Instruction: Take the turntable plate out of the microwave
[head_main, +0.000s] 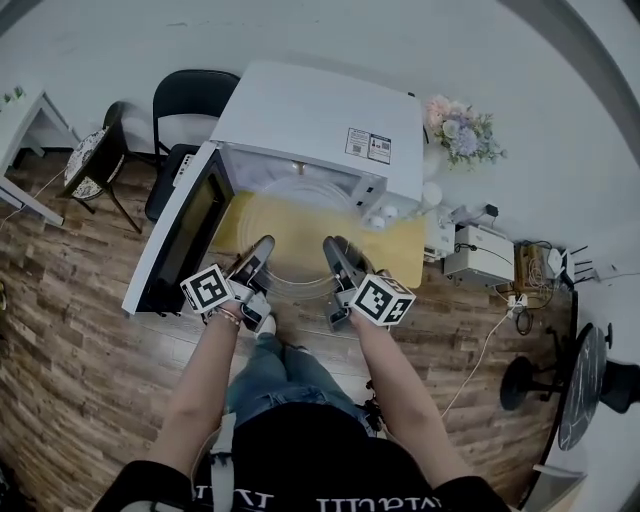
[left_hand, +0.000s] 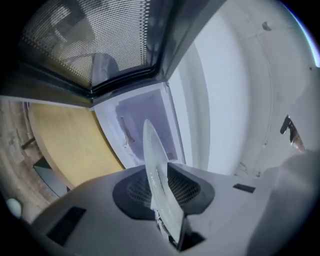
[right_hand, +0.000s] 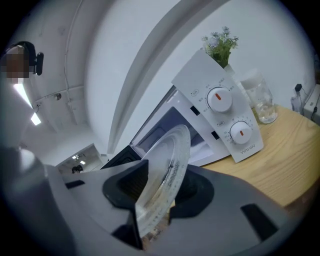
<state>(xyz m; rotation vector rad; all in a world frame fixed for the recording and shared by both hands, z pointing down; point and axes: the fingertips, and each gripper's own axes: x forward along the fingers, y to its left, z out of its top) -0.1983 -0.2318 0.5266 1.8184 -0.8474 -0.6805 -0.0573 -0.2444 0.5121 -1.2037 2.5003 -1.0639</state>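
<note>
plate (head_main: 296, 238) is held by its near rim from both sides, left gripper (head_main: 264, 246) and right gripper (head_main: 332, 246) each pinching the glass edge between the jaws; it sits at the mouth of the microwave (head_main: 320, 120), above the desk (head_main: 408, 245), looks mostly out

for the step: keep pulling straight back toward the body, both hands at the same pace and height so the glass doesn't twist in the pads. plate looks tilted in the right gripper view, so level it before moving on. grip is on the rim only and glass is slick, so no jerks. stay clear of the open door (head_main: 185, 232) on the left. set down flat on bare desk, release only once it rests

text: "WAHIN" (right_hand: 248, 149) under the lower dial. label on the microwave top (head_main: 368, 146) too small to read
</note>
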